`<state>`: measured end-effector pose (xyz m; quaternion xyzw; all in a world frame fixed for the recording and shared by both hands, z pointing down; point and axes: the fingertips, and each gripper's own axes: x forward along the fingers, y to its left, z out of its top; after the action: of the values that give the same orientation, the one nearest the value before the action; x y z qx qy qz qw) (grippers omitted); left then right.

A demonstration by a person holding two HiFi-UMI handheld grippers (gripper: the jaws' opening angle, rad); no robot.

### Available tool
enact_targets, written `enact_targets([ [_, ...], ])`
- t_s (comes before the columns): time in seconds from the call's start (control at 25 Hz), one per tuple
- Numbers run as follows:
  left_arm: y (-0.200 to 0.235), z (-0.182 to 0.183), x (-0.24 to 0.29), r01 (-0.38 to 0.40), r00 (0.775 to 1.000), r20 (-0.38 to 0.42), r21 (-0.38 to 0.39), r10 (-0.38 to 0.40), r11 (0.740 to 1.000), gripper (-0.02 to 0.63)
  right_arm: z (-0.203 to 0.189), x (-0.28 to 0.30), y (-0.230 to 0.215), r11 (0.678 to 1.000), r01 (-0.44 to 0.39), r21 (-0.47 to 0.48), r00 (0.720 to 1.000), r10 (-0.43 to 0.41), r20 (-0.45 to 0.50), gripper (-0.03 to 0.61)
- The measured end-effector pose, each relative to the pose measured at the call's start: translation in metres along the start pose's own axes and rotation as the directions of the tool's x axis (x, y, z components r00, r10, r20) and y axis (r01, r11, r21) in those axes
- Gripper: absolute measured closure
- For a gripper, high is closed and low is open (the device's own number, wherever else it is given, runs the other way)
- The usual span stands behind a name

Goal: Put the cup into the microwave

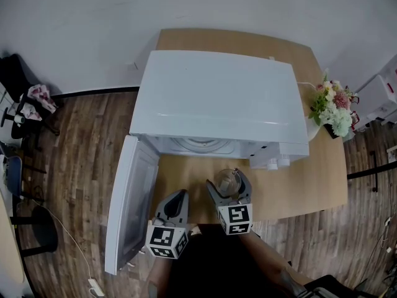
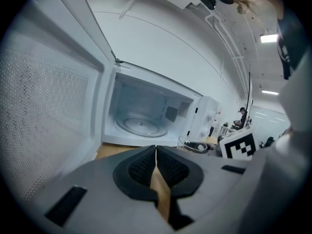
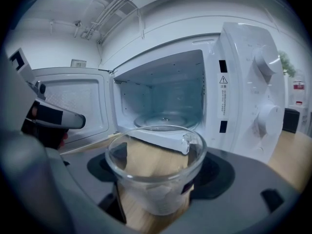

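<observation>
A clear glass cup (image 3: pixel 156 172) sits upright between the pads of my right gripper (image 3: pixel 157 179), which is shut on it. From the head view the cup (image 1: pixel 228 181) hangs above the wooden table (image 1: pixel 310 185), just in front of the white microwave (image 1: pixel 217 101). The microwave's door (image 1: pixel 130 203) swings open to the left, and its cavity with a glass turntable (image 3: pixel 163 119) faces the cup. My left gripper (image 1: pixel 177 202) is shut and empty, near the table's front edge beside the door. In the left gripper view the cup (image 2: pixel 195 145) shows at the right of that gripper (image 2: pixel 156 156).
A vase of flowers (image 1: pixel 333 109) stands at the table's right end. The control panel with two knobs (image 3: pixel 261 89) is right of the cavity. A chair (image 1: pixel 22 98) stands on the wooden floor at the left.
</observation>
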<state>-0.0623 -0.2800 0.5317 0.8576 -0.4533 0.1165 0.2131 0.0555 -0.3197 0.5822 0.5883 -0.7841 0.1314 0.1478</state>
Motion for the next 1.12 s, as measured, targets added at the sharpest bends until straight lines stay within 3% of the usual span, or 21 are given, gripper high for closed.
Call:
enact_targets([
  [1.12,0.004,0.006,-0.018,-0.019,0.997,0.068,-0.016,0.020,1.000,0.606,0.068,0.014,0.019,0.995,-0.095,-0.017,0.992,0.096,0.084,0.184],
])
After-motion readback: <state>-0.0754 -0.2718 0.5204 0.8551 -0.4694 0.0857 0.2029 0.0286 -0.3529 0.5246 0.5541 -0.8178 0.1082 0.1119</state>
